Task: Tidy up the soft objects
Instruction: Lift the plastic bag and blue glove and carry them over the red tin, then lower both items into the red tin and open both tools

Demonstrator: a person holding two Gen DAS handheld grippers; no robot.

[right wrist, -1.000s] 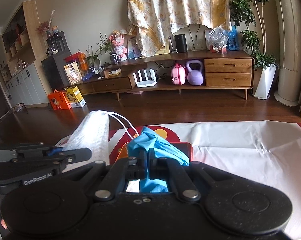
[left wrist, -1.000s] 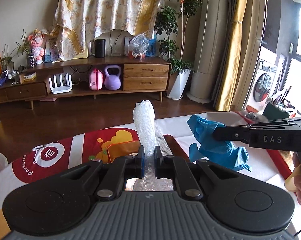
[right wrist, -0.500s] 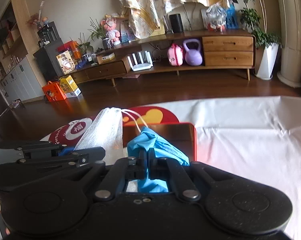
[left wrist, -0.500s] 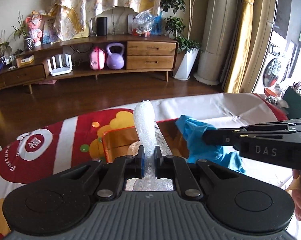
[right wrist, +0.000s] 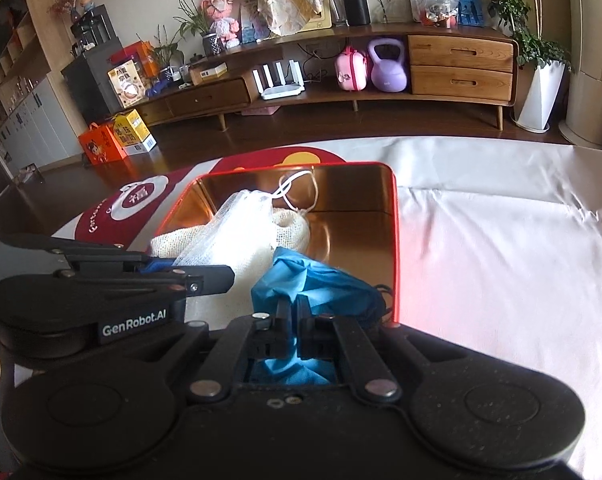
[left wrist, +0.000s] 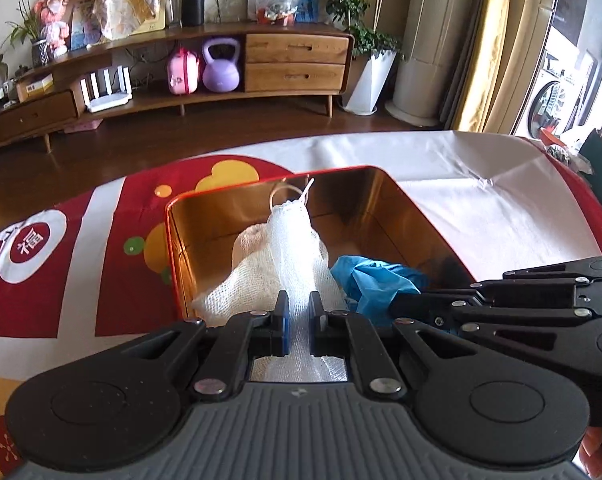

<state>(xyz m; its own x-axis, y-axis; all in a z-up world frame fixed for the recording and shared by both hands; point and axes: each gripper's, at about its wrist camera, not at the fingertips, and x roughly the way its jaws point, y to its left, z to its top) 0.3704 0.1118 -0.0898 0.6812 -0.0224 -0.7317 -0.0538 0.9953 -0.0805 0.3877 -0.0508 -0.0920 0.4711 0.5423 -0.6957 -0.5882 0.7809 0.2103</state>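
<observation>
Work surface: table draped in a white cloth [right wrist: 501, 248], with a red printed sheet [left wrist: 113, 264] bearing yellow and white motifs on the left portion. Dark wood floor beyond. Against the far wall, a long wooden media console [right wrist: 381, 72] with two drawers, carrying a white router [right wrist: 279, 80], a pink case [right wrist: 351, 70] and a purple kettlebell [right wrist: 388, 66]. Potted plant in white planter [right wrist: 539, 92] at right; yellow curtains [left wrist: 489, 44] by the window.

On the table: open red tin box [left wrist: 173, 248] with reflective gold interior.

Left gripper [left wrist: 299, 308]: jaws closed on a white mesh bag [left wrist: 289, 248], pinched at its near end. Bag extending forward and down into the box, drawstring loop [right wrist: 297, 192] lying toward the far wall of the box, body resting on the box floor, left half.

Right gripper [right wrist: 293, 312]: jaws clamped on a crumpled blue glove [right wrist: 313, 276]. Glove bunched just ahead of the fingertips, inside the box at its near right corner, touching the mesh bag on its left.

Grippers side by side, close together, both angled down over the near rim of the box.
</observation>
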